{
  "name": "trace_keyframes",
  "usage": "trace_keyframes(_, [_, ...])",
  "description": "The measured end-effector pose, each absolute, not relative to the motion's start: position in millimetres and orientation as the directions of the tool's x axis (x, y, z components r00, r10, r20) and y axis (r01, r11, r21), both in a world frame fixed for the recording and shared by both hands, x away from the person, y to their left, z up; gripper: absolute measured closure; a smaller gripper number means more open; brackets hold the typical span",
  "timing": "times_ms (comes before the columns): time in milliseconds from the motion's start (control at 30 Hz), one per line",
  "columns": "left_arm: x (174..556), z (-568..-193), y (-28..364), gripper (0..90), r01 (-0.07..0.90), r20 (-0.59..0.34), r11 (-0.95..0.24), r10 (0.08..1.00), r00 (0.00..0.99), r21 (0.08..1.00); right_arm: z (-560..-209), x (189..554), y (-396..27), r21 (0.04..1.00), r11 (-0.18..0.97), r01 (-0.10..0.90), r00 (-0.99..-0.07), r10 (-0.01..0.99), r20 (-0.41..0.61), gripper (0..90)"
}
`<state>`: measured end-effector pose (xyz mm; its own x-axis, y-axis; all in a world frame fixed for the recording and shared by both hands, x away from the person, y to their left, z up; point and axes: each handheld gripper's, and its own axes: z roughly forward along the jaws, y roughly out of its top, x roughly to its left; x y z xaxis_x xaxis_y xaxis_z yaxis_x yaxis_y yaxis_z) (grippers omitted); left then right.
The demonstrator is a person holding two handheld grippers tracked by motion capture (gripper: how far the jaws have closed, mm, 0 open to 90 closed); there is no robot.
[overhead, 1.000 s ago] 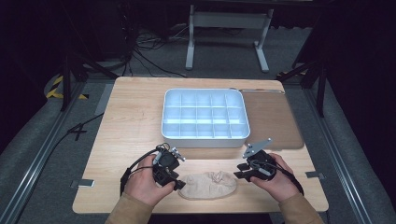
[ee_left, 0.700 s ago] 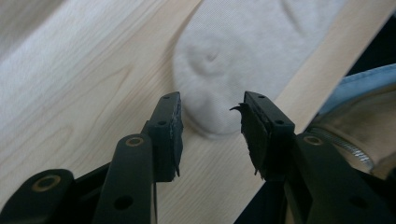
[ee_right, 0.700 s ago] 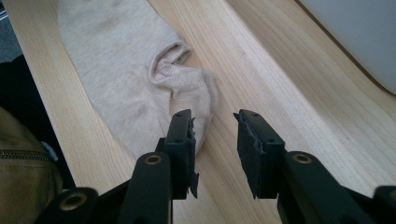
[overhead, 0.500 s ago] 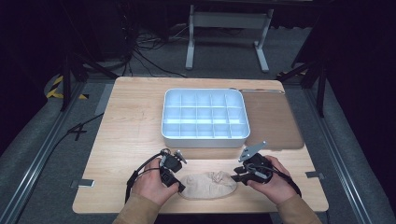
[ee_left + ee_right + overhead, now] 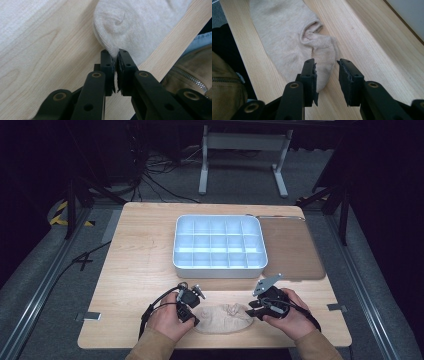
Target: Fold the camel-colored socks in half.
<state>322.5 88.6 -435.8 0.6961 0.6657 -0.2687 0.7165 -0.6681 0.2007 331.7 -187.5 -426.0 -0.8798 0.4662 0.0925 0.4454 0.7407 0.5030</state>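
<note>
While both hands work at the near edge, the scene reads as follows.

Table: a pale wooden table (image 5: 140,250) takes up the middle of the high view, its grain running left to right.

Mat: a brown mat (image 5: 292,247) lies flat on the table's right part, touching the tray's right side.

Tray: a white compartment tray (image 5: 218,244) sits at the table's centre, well apart from the hands, with its many cells bare.

Sock: a beige sock (image 5: 222,318) lies flat along the near edge of the table, between the two grippers; in the right gripper view its cuff opening (image 5: 312,31) is rumpled and gapes a little.

Left gripper: the left gripper (image 5: 189,309) is at the sock's left end; in the left gripper view (image 5: 113,62) its jaws have just been closing and now pinch a fold of the sock's edge between the pads, clamped tight on the cloth.

Right gripper: the right gripper (image 5: 255,309) is at the sock's right end; in the right gripper view (image 5: 326,72) its jaws stand apart, with the tip of the sock lying between and under them, the pads not pressing on it.
</note>
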Motion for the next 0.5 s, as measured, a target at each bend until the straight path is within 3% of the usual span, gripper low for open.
trace_keyframes(133, [322, -429, 91, 85.3, 0.718, -0.271, -0.658, 0.666, 0.695, 0.227, -426, 330, -185, 0.499, 0.746, 0.441, -0.883, 0.459, 0.096, 69.5])
trace_keyframes(333, [323, -423, 98, 84.9, 0.733, -0.269, -0.634, 0.682, 0.68, 0.247, -427, 323, -176, 0.536, 0.74, 0.406, -0.895, 0.441, 0.068, 87.7])
trace_keyframes(500, [323, -419, 102, 85.0, 0.737, -0.269, -0.628, 0.686, 0.676, 0.248, -435, 322, -170, 0.515, 0.756, 0.404, -0.898, 0.434, 0.068, 89.9])
